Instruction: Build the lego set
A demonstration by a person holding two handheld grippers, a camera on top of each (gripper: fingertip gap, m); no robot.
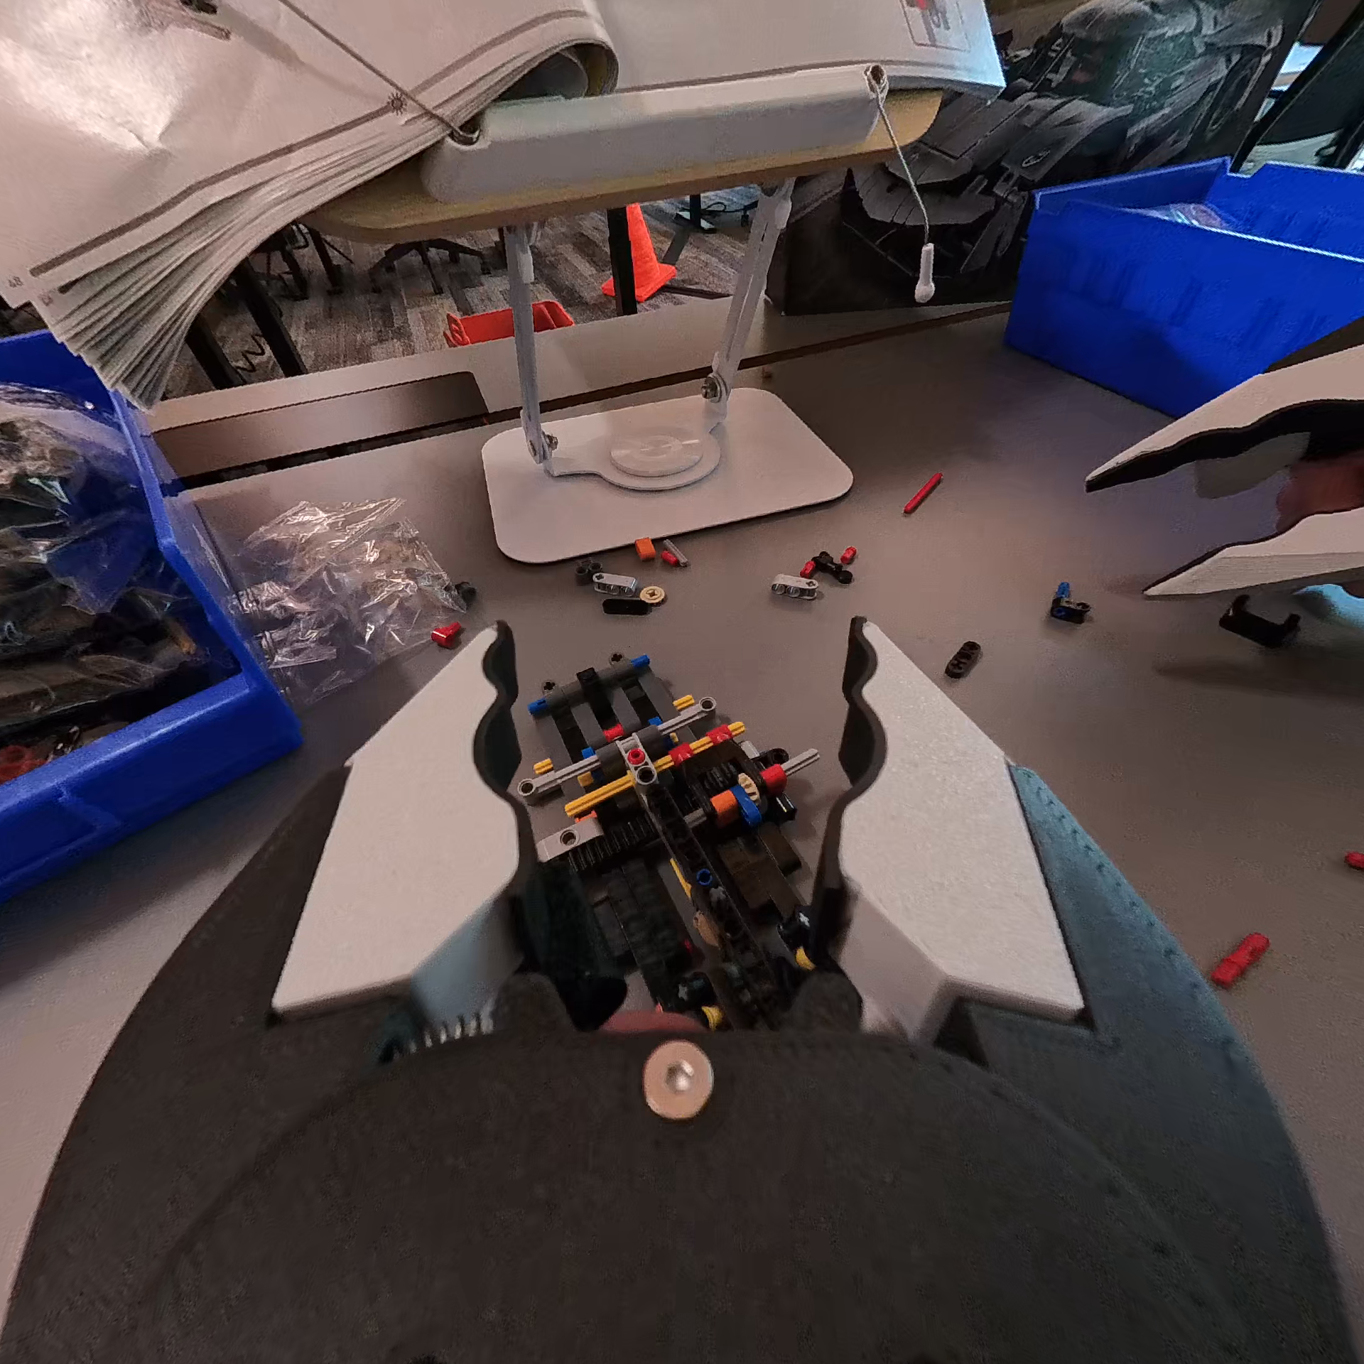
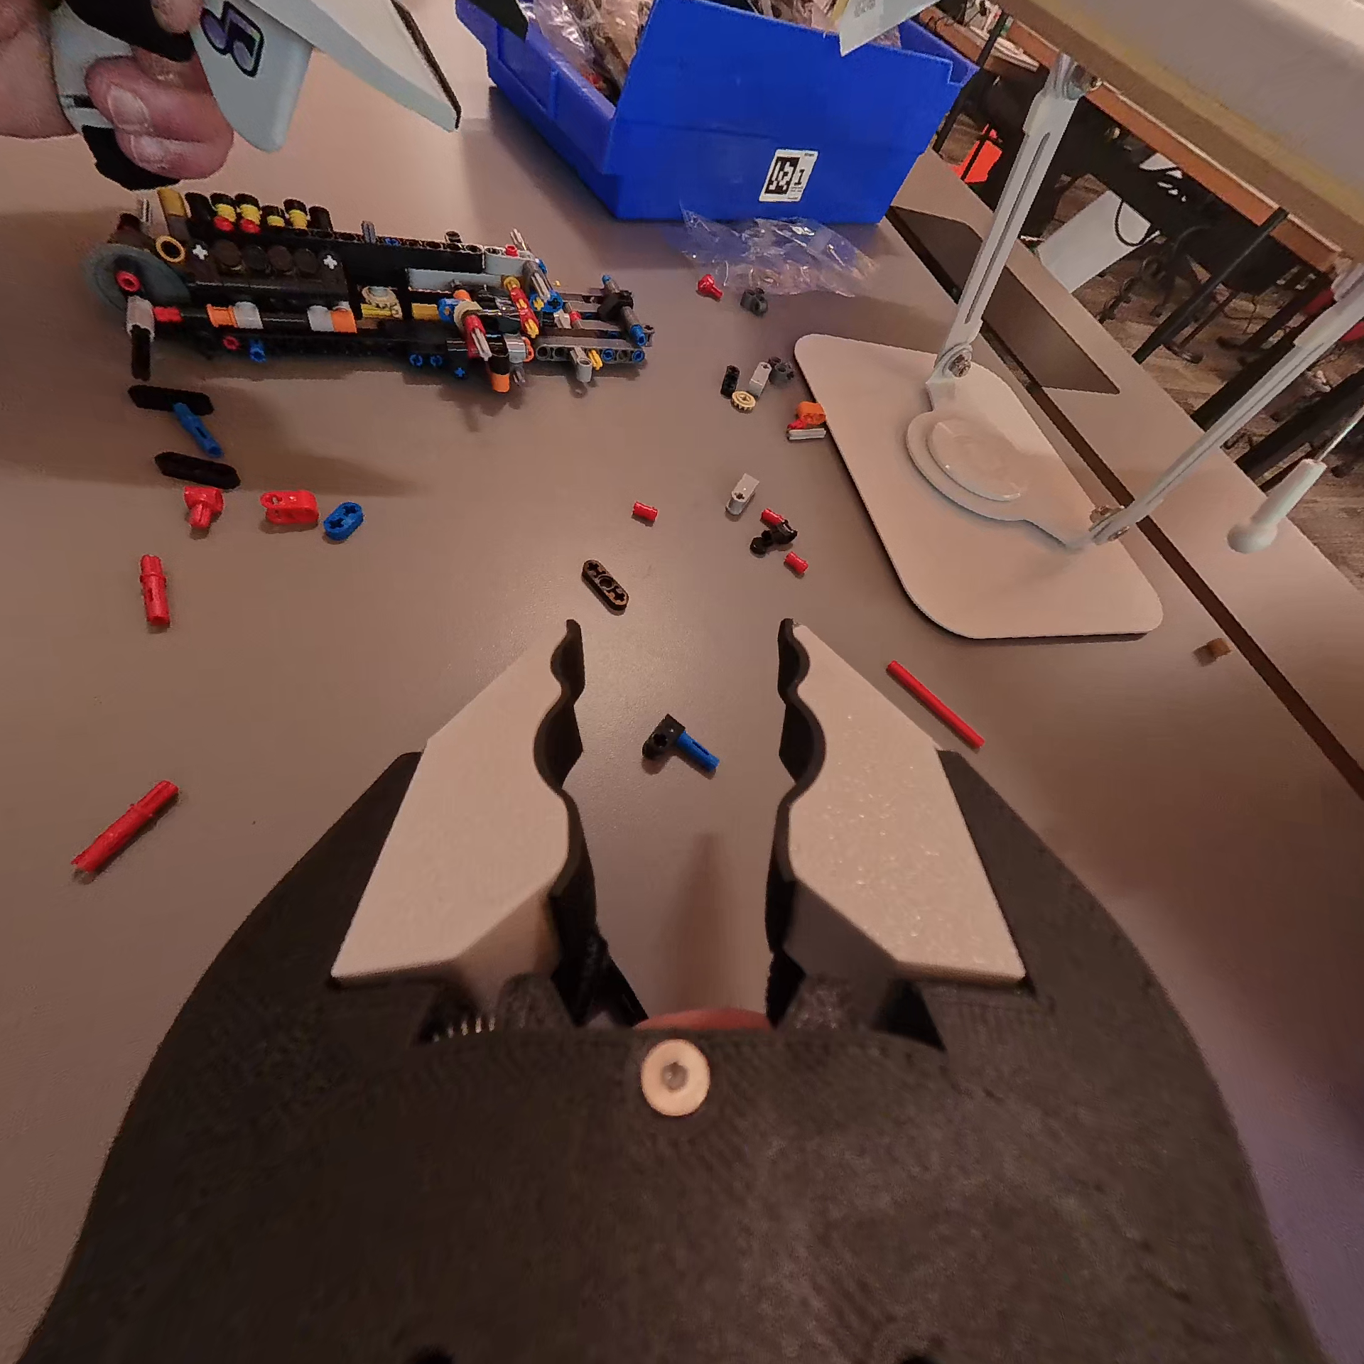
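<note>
Left wrist view: left gripper (image 1: 679, 642) spread wide, empty, hovering above lego chassis (image 1: 649, 782) on grey table (image 1: 959, 775). Chassis long axis runs straight ahead between fingers, near end under the gripper body. Right gripper (image 1: 1122, 539) at far right, well apart from chassis.

Right wrist view: right gripper (image 2: 679, 635) parted, holding nothing. Small black connector with blue pin (image 2: 677, 744) lies on table between its fingers, untouched; pin points right and toward camera, slanted across the gap. Chassis (image 2: 369, 302) far off, upper left, below left gripper (image 2: 413, 74). Judgement: right gripper nearer the connector; likely next grasp.
</note>
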